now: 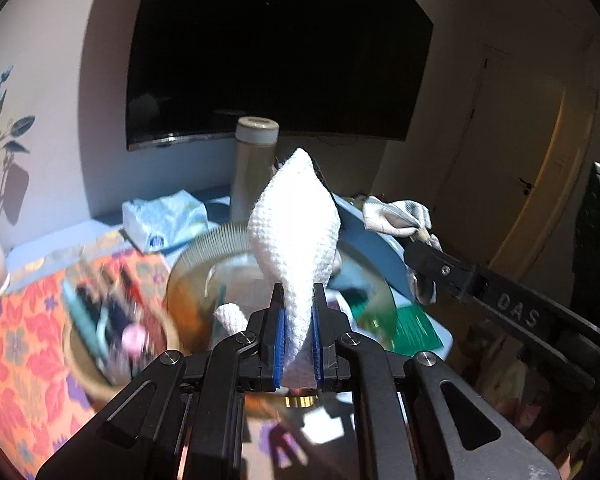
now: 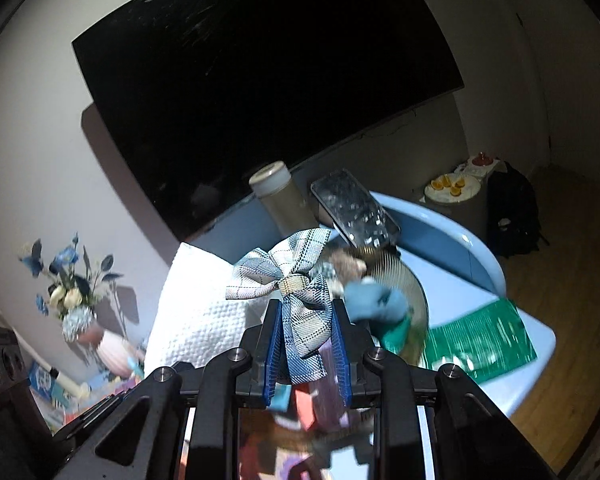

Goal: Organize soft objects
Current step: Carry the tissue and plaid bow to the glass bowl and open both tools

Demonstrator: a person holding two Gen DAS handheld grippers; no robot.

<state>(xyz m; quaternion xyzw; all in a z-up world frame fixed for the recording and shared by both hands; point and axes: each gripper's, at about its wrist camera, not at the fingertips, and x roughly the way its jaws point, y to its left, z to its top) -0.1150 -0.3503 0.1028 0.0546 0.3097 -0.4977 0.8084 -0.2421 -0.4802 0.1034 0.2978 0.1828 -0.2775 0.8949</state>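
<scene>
Up front in the left wrist view, our left gripper [image 1: 298,300] clamps a white waffle-knit cloth [image 1: 294,226] above the ribbed amber glass bowl [image 1: 204,264]. Our right view shows the right gripper [image 2: 305,316] pinching a plaid fabric bow [image 2: 290,280].

White waffle-knit cloth [image 1: 294,232], plain, no print. Hair bow [image 2: 290,280] in pale grey-blue plaid, thin dark lines, a cream knot at centre. Both grippers black; left gripper [image 1: 299,322] and right gripper [image 2: 306,336] each carry ribbed blue pads. Desk [image 2: 456,280] light blue. Mat [image 1: 16,344] orange-red with pink and purple flowers. Tissue pack [image 1: 164,218] pale blue, darker blue mark. Packet [image 2: 480,340] glossy green, fine stripes. Vase [image 2: 114,350] pink, ribbed, holding blue and cream flowers [image 2: 66,280]. Screen [image 1: 276,48] black. Bottle [image 1: 254,168] beige, off-white cap. Bowl [image 1: 216,268] amber, translucent.
</scene>
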